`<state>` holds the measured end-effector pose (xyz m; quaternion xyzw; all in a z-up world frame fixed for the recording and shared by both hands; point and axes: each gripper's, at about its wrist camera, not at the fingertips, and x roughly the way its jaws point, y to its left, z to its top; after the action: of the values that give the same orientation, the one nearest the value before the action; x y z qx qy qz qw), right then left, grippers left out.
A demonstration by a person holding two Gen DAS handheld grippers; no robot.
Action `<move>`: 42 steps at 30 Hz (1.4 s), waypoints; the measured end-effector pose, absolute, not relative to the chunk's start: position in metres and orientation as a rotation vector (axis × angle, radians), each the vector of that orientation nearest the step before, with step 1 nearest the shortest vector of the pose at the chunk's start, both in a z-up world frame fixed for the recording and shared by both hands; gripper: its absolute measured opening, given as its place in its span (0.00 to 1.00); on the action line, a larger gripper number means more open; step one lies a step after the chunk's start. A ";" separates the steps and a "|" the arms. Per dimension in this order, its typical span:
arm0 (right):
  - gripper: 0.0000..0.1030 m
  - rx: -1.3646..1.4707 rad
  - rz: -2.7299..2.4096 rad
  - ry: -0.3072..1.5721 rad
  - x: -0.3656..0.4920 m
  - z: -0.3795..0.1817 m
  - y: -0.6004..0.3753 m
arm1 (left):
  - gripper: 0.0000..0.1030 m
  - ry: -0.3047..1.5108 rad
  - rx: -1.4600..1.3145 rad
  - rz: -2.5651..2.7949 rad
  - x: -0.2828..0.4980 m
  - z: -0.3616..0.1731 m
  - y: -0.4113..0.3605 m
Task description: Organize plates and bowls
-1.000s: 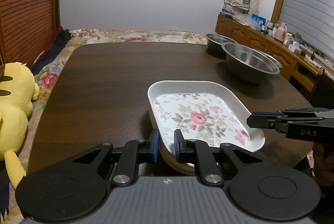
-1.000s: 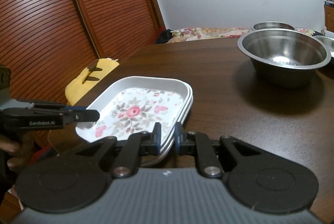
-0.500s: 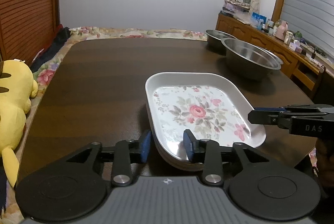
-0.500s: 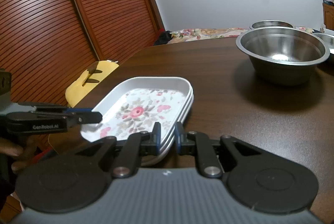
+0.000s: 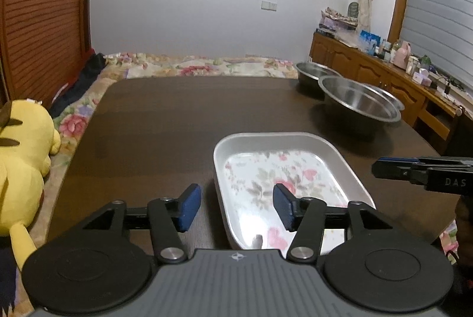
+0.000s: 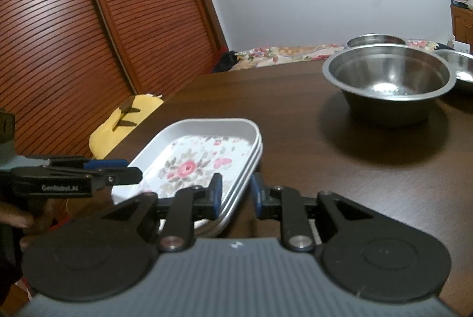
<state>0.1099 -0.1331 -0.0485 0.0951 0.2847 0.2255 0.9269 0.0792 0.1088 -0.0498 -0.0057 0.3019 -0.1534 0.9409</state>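
Observation:
A stack of white floral rectangular plates [image 5: 280, 169] lies on the dark wooden table [image 5: 177, 116]; it also shows in the right wrist view [image 6: 204, 157]. My left gripper [image 5: 236, 207] is open, its jaws spread wide on either side of the stack's near left rim without gripping it. My right gripper [image 6: 235, 193] is open, its jaws a little apart around the stack's near right edge. Steel bowls [image 5: 359, 104] stand at the far right; the nearest one [image 6: 390, 80] is large and empty.
A yellow plush toy [image 5: 23, 148] sits by the table's left edge. A floral bedspread [image 5: 195, 66] lies behind the table. A wooden sideboard [image 5: 384, 74] with small items runs along the right wall. Brown louvred doors [image 6: 74, 30] stand on the left.
Both grippers have let go of the plate stack: the left jaws opened wide and drew back, the right jaws opened slightly. The stack now rests on the table.

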 end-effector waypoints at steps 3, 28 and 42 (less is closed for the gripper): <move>0.23 0.201 0.447 0.567 0.111 -0.044 -0.142 | 0.59 0.595 -0.001 -0.317 0.084 -0.041 0.106; 0.37 0.131 0.152 0.424 0.150 -0.018 -0.252 | 0.63 0.533 0.085 -0.475 0.165 -0.014 -0.007; 0.40 0.186 0.118 0.469 0.179 -0.034 -0.270 | 0.63 0.585 0.049 -0.493 0.204 -0.026 -0.044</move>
<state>0.1791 -0.2697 -0.0342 0.0922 0.2317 0.0586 0.9666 0.2035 -0.0441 -0.0257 0.0239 0.2852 -0.2404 0.9275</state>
